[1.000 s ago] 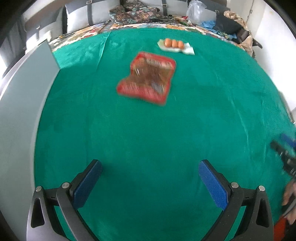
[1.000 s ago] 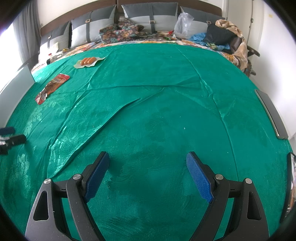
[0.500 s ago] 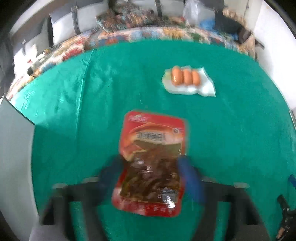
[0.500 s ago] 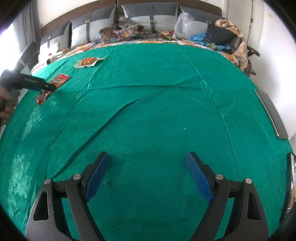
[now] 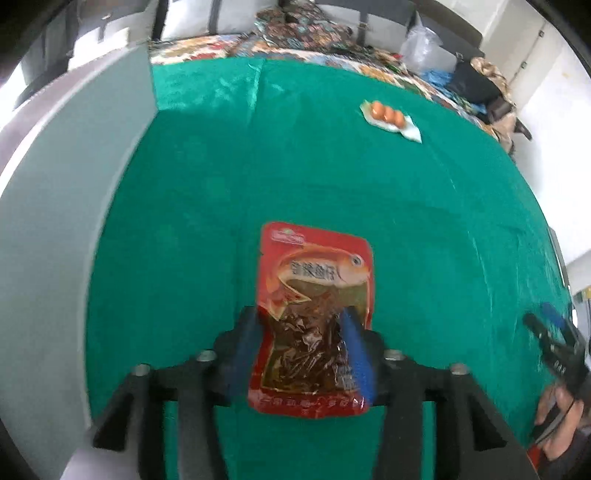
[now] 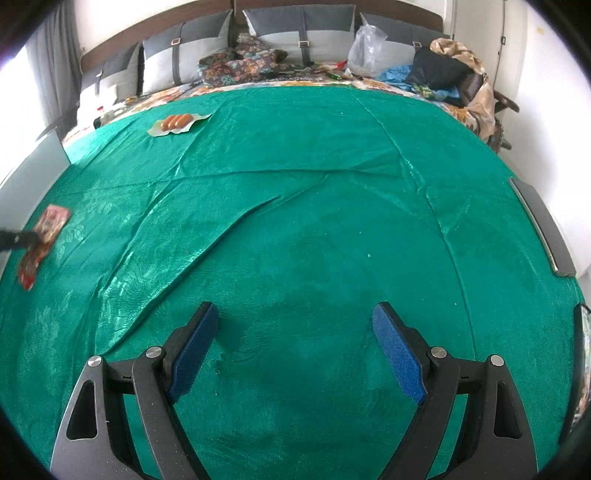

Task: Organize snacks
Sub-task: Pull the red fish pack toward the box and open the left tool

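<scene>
My left gripper (image 5: 301, 325) is shut on a red fish-snack packet (image 5: 314, 295), its blue pads pinching the packet's lower clear part, held above the green cloth (image 5: 332, 177). The packet also shows at the far left of the right wrist view (image 6: 40, 240), held by the left gripper. A clear pack of three orange sausages (image 5: 388, 116) lies farther back on the cloth; it also shows in the right wrist view (image 6: 177, 122). My right gripper (image 6: 295, 328) is open and empty over the cloth; it also shows at the right edge of the left wrist view (image 5: 554, 332).
A grey panel (image 5: 74, 206) stands along the left edge of the cloth. A dark flat bar (image 6: 543, 225) lies at the right edge. Pillows (image 6: 295, 33), patterned bedding, a plastic bag (image 6: 365, 48) and clothes are at the back.
My left gripper moved forward to the red packet, closed on it and lifted it back toward the near left. The right gripper has not moved.
</scene>
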